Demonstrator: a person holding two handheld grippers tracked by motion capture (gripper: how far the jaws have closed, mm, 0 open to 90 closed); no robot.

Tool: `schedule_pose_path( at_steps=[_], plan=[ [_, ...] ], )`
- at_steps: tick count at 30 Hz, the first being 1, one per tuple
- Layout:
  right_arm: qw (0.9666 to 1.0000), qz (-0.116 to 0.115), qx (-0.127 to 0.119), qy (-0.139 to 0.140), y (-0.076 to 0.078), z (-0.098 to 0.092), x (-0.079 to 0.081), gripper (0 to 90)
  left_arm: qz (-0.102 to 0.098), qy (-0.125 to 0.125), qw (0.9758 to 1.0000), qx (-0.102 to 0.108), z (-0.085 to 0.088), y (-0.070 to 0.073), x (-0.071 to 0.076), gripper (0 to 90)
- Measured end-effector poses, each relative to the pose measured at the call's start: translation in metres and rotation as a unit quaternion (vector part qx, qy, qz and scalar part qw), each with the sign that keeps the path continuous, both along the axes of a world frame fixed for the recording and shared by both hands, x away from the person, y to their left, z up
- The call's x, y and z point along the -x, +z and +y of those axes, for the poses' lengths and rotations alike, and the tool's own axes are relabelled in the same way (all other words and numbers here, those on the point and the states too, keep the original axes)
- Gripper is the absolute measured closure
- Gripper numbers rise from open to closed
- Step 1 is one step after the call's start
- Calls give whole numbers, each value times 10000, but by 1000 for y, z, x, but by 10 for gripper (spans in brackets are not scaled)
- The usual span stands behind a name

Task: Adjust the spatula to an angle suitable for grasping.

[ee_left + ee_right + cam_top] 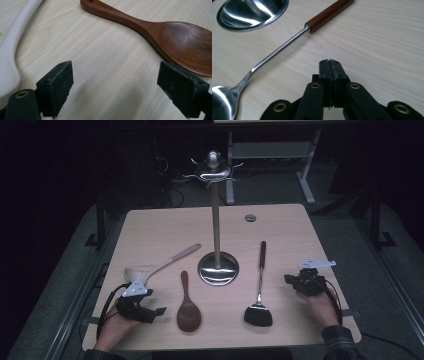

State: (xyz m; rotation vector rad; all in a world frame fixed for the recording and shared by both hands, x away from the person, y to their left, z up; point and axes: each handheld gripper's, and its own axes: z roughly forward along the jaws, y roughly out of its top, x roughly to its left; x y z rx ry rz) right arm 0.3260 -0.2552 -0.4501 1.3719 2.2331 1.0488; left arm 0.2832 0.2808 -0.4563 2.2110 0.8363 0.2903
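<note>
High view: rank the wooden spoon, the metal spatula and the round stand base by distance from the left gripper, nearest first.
1. Wooden spoon: just right of the left gripper, its bowl nearest the jaws.
2. Round stand base: farther right and up the table, at centre.
3. Metal spatula: farthest, across on the right side, near the right gripper.

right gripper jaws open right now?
No. In the right gripper view the right gripper has its jaws pressed together with nothing between them, above bare table.
</note>
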Motion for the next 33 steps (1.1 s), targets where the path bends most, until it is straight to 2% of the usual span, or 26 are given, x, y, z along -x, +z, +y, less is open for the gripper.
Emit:
schedule_pose_path(
  at_steps=[2, 4, 6, 17, 27, 32, 33],
  plan=[
    [10000, -89, 40, -1, 1, 1, -5, 899, -5, -35, 10000, -61, 0, 0, 0, 131],
    [9999, -112, -39, 9, 1, 3, -11, 898, 10, -32, 10000, -26, -1, 0, 1, 131],
    [9998, -165, -14, 55, 1, 7, -18, 899, 0, -39, 10000, -29, -2, 0, 1, 132],
    [9995, -139, -156, 230, -5, 28, -49, 900, -1, -72, 10000, -6, -1, 0, 1, 131],
    [9996, -70, -103, 256, -15, 42, -67, 899, 17, -58, 10000, 1, -2, 0, 1, 131],
    [9996, 56, -107, 240, -20, 44, -70, 899, -6, -57, 10000, 14, -1, 0, 1, 132],
    [9996, 18, -93, 270, -20, 44, -71, 899, -7, -57, 10000, 10, -1, 0, 1, 132]
  ],
)
